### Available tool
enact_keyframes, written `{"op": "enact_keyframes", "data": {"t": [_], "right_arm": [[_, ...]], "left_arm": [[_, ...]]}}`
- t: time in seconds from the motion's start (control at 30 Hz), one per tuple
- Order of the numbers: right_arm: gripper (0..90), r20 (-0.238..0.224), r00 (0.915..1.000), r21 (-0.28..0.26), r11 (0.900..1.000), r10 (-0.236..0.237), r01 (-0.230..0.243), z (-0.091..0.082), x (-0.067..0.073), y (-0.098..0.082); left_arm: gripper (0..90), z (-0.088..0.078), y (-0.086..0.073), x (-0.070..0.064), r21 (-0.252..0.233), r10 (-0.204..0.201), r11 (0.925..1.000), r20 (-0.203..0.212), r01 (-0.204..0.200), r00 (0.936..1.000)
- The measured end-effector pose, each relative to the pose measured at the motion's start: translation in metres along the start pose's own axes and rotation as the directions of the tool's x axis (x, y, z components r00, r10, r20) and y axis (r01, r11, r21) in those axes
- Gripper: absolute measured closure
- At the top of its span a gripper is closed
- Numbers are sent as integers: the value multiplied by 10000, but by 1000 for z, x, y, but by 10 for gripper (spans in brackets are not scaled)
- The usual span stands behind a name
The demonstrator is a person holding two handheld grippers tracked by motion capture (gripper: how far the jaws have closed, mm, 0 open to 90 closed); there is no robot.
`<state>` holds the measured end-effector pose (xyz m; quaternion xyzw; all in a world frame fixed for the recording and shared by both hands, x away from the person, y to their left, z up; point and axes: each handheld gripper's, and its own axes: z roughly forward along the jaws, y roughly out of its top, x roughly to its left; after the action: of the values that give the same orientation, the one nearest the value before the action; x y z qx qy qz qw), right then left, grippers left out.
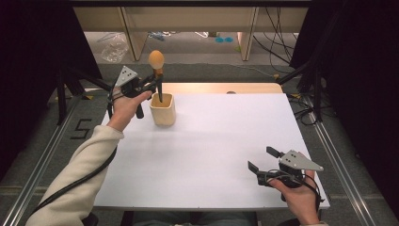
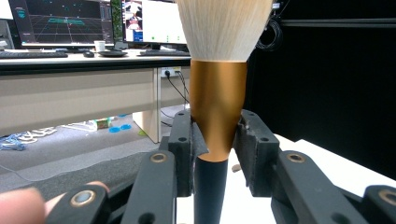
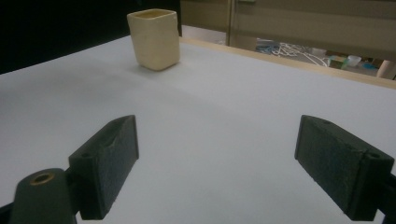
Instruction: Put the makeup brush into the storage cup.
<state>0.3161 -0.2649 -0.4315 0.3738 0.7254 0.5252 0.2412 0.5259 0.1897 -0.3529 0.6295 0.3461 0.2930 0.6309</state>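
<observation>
Looking down from the high view, the white rectangular table [image 1: 211, 150] carried a cream-coloured, square-sided ceramic cup [image 1: 163, 109] at its far left, and the left gripper [image 1: 153, 84], held up in the person's left hand [image 1: 126, 106] just left of the cup, was clenched on a make-up brush with a pale rounded bristle head, copper-coloured ferrule and black handle [image 1: 157, 70]. That brush stood upright, bristles uppermost, with the lower end of its handle reaching down inside the cup's mouth. A cream fleece sleeve [image 1: 80, 174] ran from the near left corner up to that hand. At the near right of the table the right gripper [image 1: 261, 159] rested low over the surface in the person's right hand [image 1: 296, 193], its jaws spread wide with nothing between them, well apart from the cup and brush. Turning to the left gripper view, the two black jaws pressed on either side of the narrowing base of the copper ferrule [image 2: 217, 107], the white bristles [image 2: 224, 28] fanning out above and the black handle [image 2: 210, 191] dropping between the jaws; a long desk with monitors [image 2: 93, 51] stood far behind on the left. Seen from the right gripper view, the released jaws stood far apart over bare white table, and the cream cup [image 3: 154, 39] sat at the far left of that surface, near its wooden far edge [image 3: 289, 67].
</observation>
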Motion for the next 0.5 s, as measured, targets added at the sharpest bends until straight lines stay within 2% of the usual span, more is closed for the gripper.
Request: {"op": "enact_keyframes", "data": {"t": [0.3,0.33,0.4,0.47,0.5], "right_arm": [[146,61,9999,14,10000,-87,87,-1,0,0],[147,15,10000,-23,10000,-55,55,-1,0,0],[146,-40,10000,1,10000,37,-37,-1,0,0],[146,39,10000,-12,10000,-79,79,-1,-1,0],[146,50,9999,-12,10000,-95,95,-2,-1,1]], "left_arm": [[690,2,1,2,37,97,9999,-81,-96,9999],[690,2,1,2,33,6,10000,-89,-6,10000],[690,3,1,3,18,88,10000,-104,-88,9999],[690,4,0,4,27,133,9999,-128,-132,9998],[690,4,0,3,8,21,10000,-138,-21,9999]]}}
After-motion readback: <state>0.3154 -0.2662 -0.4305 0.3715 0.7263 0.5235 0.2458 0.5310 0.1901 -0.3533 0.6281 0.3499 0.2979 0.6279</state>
